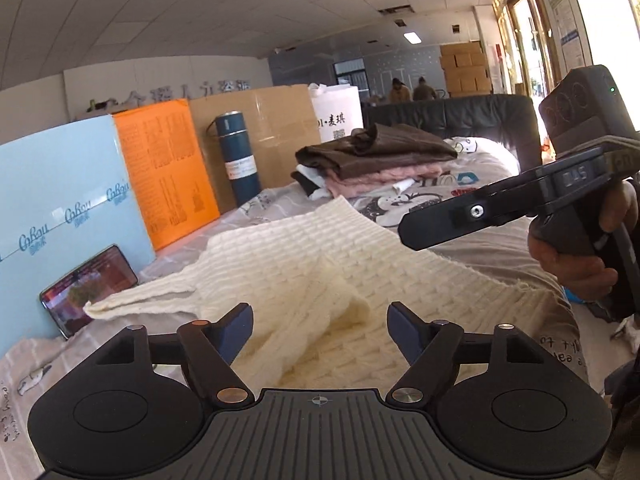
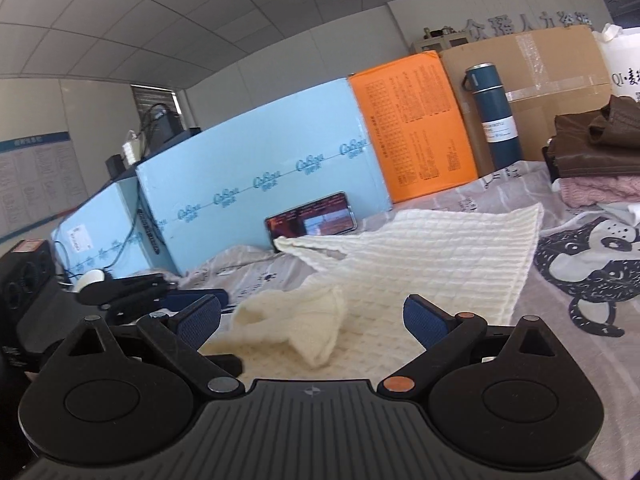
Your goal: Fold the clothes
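The cream knit sweater (image 1: 304, 264) lies spread across the printed bedsheet (image 2: 580, 264), one sleeve trailing out to the left toward the propped phone (image 1: 90, 286), and a loose fold bunched up at the near middle. The left gripper (image 1: 320, 330) hovers just over that bunch, jaws wide apart and holding nothing; the right gripper (image 2: 312, 320) looks in at the same lump, released as well. The risk here, as I read it: both tools are crowding one spot, so they could knock together, or one could pinch two layers and drag the whole knit askew. The stretchy weave may sag from a shallow bite. A wide sweep left could tip the phone; the folded pile (image 1: 372, 160) and blue flask (image 1: 236, 156) sit farther off.
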### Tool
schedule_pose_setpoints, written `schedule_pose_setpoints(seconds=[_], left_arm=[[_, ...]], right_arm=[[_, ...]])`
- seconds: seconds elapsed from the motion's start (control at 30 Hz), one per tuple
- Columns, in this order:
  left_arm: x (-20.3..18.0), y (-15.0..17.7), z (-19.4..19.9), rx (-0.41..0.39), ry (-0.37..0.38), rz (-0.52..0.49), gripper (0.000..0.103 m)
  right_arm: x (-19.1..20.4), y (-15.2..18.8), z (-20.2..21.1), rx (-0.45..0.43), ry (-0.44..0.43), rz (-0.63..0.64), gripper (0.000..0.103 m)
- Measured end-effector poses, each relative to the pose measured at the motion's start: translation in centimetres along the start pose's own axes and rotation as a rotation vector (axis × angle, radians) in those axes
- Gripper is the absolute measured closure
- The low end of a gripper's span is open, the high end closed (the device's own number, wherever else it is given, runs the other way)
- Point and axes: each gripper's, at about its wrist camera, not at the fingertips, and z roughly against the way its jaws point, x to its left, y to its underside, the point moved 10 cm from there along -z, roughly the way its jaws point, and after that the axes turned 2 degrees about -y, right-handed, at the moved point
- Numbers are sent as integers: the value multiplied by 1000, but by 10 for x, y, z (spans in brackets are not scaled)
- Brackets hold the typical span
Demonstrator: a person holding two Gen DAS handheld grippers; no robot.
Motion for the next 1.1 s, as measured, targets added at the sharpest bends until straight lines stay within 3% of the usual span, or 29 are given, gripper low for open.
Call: schedule_pose_setpoints(seconds=[0.1, 0.17, 0.3, 0.4, 0.5, 0.6, 0.7, 0.77, 0.83, 0.97, 1.1], left_arm=[[21, -4, 7, -29, -79, 65, 13], [40, -1, 10, -19, -162, 100, 12], [66, 25, 1, 112, -291, 117, 6], [70, 41, -8, 183, -275, 144, 6], [84, 29, -7, 135, -234, 290, 6], [115, 13, -22, 74, -174, 562, 6], [152, 14, -54, 64, -130, 845, 7], [166, 18, -79, 69, -59, 983, 7], [178, 25, -105, 99, -36, 1091, 7], [196, 39, -142, 146, -103, 1140, 8], [204, 31, -163, 96, -126, 1116, 9]], right_arm=[[-13, -3, -20, 41, 95, 31, 4], [-17, -1, -35, 81, 145, 82, 4], [-24, 12, -59, 188, 224, 155, 4], [-30, 21, -69, 243, 247, 169, 5], [-31, 15, -67, 218, 192, 148, 4], [-32, -7, -63, 140, 133, 90, 4], [-36, -34, -67, 41, 98, 27, 4], [-42, -40, -72, -8, 54, -37, 4], [-48, -34, -79, 2, 9, -104, 4], [-63, -28, -82, 23, 21, -202, 4], [-73, -25, -82, 32, 45, -250, 4]])
